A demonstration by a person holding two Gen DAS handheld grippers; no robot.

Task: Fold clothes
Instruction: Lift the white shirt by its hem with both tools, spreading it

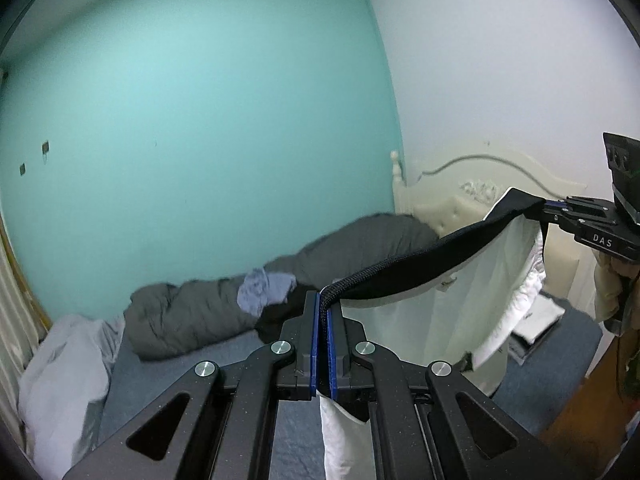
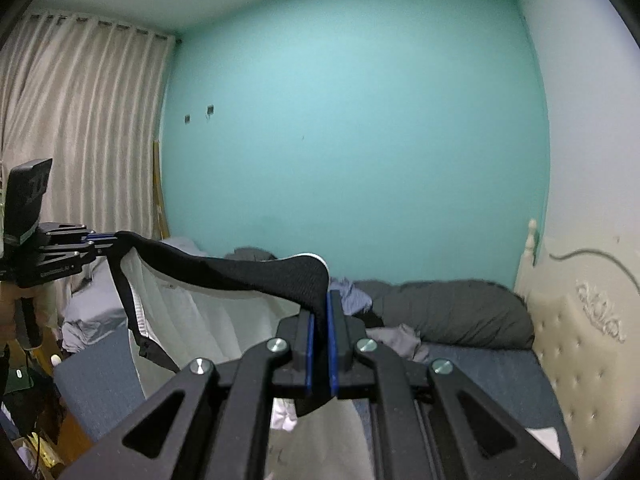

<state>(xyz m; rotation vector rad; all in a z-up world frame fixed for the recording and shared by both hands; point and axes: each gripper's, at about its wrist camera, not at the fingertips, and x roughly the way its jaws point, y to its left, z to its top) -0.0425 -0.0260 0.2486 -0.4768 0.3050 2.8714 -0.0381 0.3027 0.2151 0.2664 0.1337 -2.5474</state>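
While the garment hangs in air above the bed, black waistband stretched between both tools | left gripper: clamped on band end | right gripper: clamped on other end | advice: keep band taut and level, lower white body flat onto bed, avoid grey duvet.

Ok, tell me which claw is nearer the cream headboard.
Right. The right claw grips the black band close before the headboard; the left claw grips its other end, over by the curtain.
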